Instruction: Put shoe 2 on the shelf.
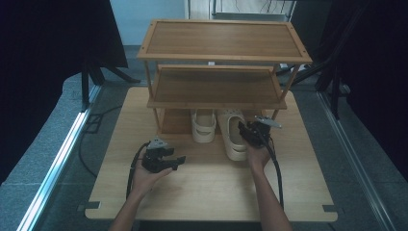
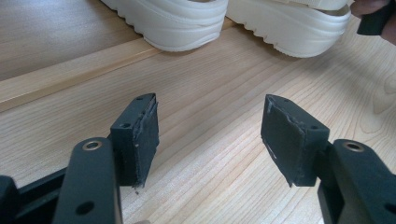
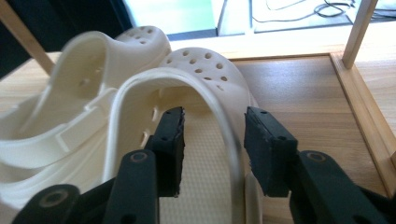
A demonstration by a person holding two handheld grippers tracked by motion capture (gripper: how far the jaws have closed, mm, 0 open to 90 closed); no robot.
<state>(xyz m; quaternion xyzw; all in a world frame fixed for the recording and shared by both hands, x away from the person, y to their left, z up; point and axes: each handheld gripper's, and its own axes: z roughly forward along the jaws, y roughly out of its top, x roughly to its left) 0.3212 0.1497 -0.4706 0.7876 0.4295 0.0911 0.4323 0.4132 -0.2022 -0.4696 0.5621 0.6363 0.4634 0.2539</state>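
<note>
My right tongs (image 3: 212,149) straddle the right clog's (image 1: 234,134) side wall, jaws apart, not yet clamped. My left tongs (image 2: 210,135) wait apart at seven o'clock. Both clogs remain unshelved.

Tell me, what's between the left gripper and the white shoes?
Just bare table. In the left gripper view, the open left gripper faces the white shoes across plain wood, nothing lying between.

1. 2 cream clogs: left clog (image 1: 203,126), right clog (image 1: 233,134), at the rack's near edge.
2. 1 wooden rack (image 1: 219,57) with 3 shelves, far on the table.
3. 1 table (image 1: 211,183).
4. 2 grippers: left gripper (image 1: 173,161), right gripper (image 1: 248,131).
</note>
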